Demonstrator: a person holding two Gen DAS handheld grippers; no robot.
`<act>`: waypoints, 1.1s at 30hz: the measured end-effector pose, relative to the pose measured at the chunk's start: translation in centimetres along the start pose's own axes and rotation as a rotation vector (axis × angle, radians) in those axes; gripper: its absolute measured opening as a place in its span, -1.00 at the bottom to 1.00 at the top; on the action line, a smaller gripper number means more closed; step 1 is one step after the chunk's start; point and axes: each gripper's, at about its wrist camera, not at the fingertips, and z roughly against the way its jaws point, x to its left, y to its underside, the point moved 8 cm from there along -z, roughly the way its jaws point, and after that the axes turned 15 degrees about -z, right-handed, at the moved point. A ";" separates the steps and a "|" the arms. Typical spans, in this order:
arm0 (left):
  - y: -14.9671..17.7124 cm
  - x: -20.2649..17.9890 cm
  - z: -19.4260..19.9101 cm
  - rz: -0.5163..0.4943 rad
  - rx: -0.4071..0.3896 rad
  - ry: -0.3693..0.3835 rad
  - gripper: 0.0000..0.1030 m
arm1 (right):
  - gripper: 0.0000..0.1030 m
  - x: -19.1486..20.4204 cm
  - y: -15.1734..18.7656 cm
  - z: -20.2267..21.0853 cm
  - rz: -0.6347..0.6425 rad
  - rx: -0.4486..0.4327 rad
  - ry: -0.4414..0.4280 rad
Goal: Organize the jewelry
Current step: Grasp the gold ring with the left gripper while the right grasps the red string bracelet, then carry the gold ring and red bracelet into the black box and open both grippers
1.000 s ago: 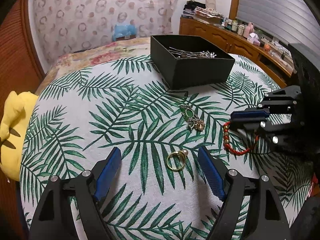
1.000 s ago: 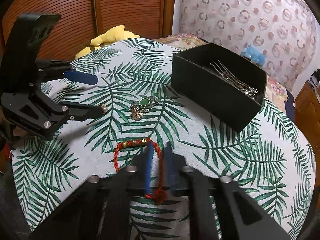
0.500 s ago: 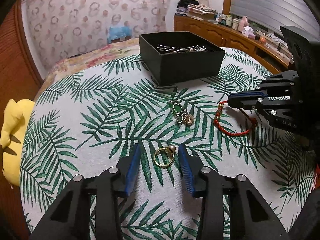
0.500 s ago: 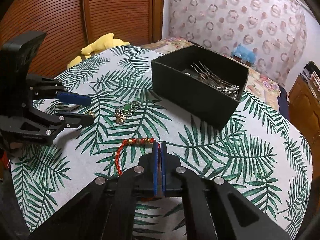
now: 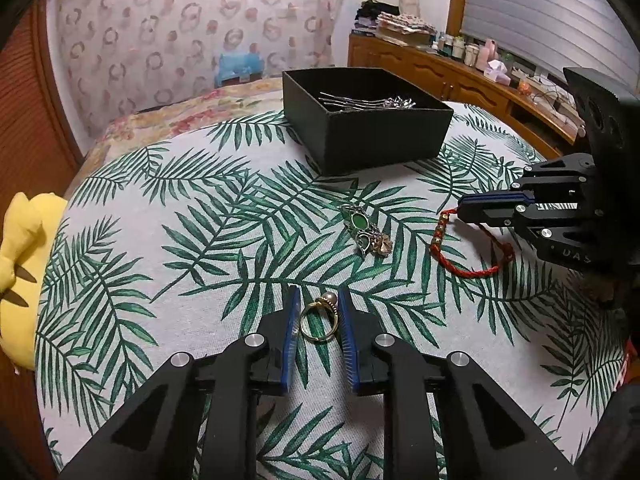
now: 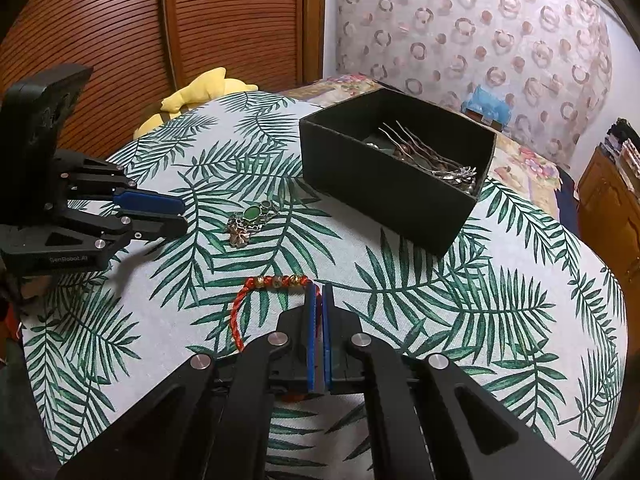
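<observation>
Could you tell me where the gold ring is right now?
Left wrist view, low centre: the gold ring lies between the left gripper pads, nearer than the green brooch.

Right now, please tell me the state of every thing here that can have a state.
Black box: open, hairpins inside.
Gold pearl ring: on the cloth, between the closing left gripper's pads.
Red cord bracelet: pinched by the right gripper.
Green-stone brooch: lying loose, untouched.

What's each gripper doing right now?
Left gripper: just been closing, pads against the gold ring.
Right gripper: shut on the red bracelet.
</observation>
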 end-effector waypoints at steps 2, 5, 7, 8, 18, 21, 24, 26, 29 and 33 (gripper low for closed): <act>0.0 0.1 0.0 0.007 -0.001 0.005 -0.66 | -0.93 0.0 -0.1 0.1 -0.005 -0.004 -0.002; -0.3 0.3 0.2 0.019 -0.013 0.009 -0.66 | -0.93 -0.3 -0.6 0.5 -0.008 -0.014 -0.008; -0.6 0.5 0.3 0.022 -0.023 0.004 -0.66 | -0.93 -0.4 -1.1 0.8 -0.009 -0.023 -0.015; -0.8 0.6 0.4 0.023 -0.026 0.002 -0.66 | -0.93 -0.5 -1.3 0.9 -0.009 -0.028 -0.014; -4.4 1.5 1.4 -0.005 -0.093 -0.022 -0.66 | -0.93 -1.3 -5.7 3.5 0.010 -0.119 0.002; -5.9 1.7 1.6 -0.011 -0.120 -0.028 -0.66 | -0.93 -1.9 -7.4 4.3 0.017 -0.155 0.010; -7.3 1.9 1.6 -0.014 -0.142 -0.031 -0.66 | -0.93 -2.4 -9.1 5.1 0.020 -0.197 0.012; -8.3 2.1 1.7 -0.017 -0.155 -0.035 -0.66 | -0.93 -2.6 -10.5 5.4 0.020 -0.224 0.012; -9.6 2.2 1.7 -0.028 -0.172 -0.041 -0.66 | -0.93 -3.0 -12.3 5.4 0.022 -0.253 0.013; -11.1 2.3 1.8 -0.040 -0.194 -0.049 -0.66 | -0.93 -4.2 -13.4 4.5 -0.012 -0.268 0.011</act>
